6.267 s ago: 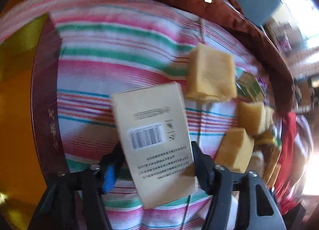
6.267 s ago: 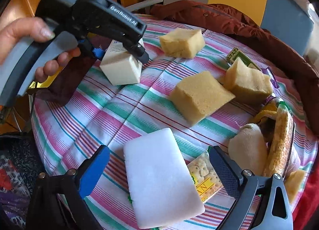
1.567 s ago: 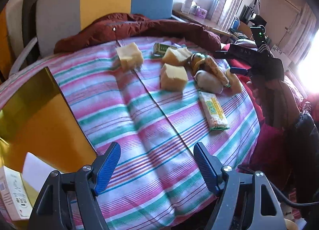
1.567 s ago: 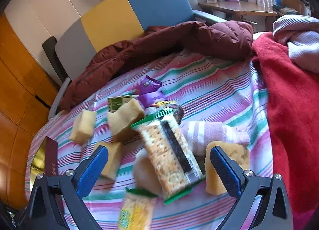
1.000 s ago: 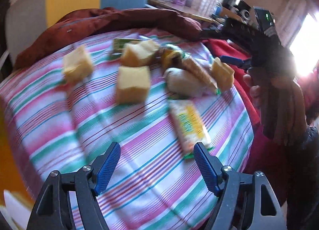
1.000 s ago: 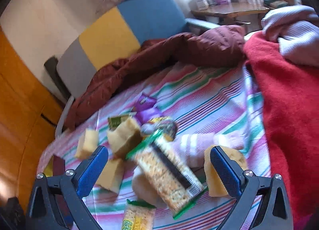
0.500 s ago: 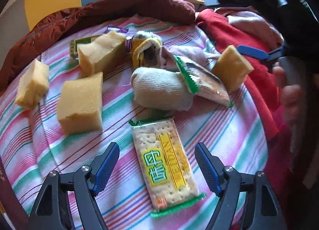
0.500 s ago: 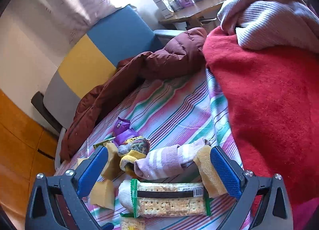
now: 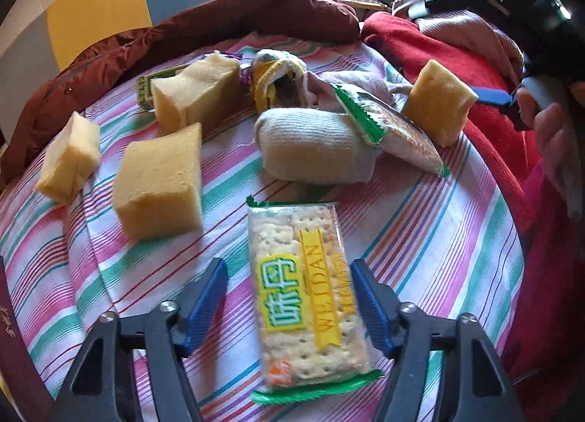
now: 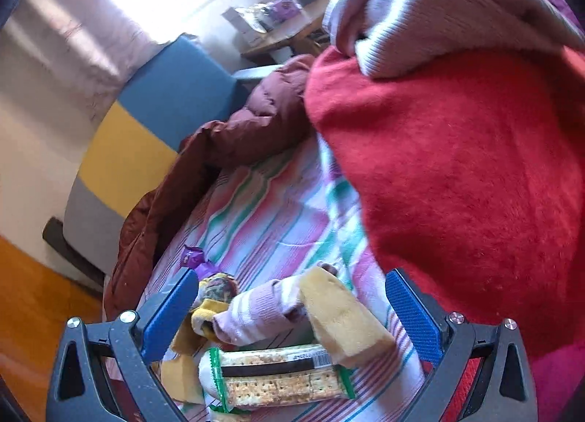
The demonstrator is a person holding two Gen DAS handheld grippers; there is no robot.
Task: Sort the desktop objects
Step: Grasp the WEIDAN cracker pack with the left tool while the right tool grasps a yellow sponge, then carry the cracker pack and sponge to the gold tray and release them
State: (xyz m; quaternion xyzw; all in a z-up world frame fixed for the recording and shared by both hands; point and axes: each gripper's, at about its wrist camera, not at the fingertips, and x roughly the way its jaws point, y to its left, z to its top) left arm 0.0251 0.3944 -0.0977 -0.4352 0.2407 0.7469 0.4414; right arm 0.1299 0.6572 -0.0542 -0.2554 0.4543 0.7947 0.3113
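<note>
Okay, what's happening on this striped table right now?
A person is sorting clutter with a claw in each hand. The left claw is closing around a cracker packet lying flat on the striped cloth, not yet gripping it. The right claw hangs open over a sponge block and a striped sock.

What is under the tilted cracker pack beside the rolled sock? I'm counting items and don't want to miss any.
Its near end leans on the rolled beige sock, and its far end rests on the striped tablecloth. Pink cloth shows behind the cracker pack; anything beneath it is hidden.
</note>
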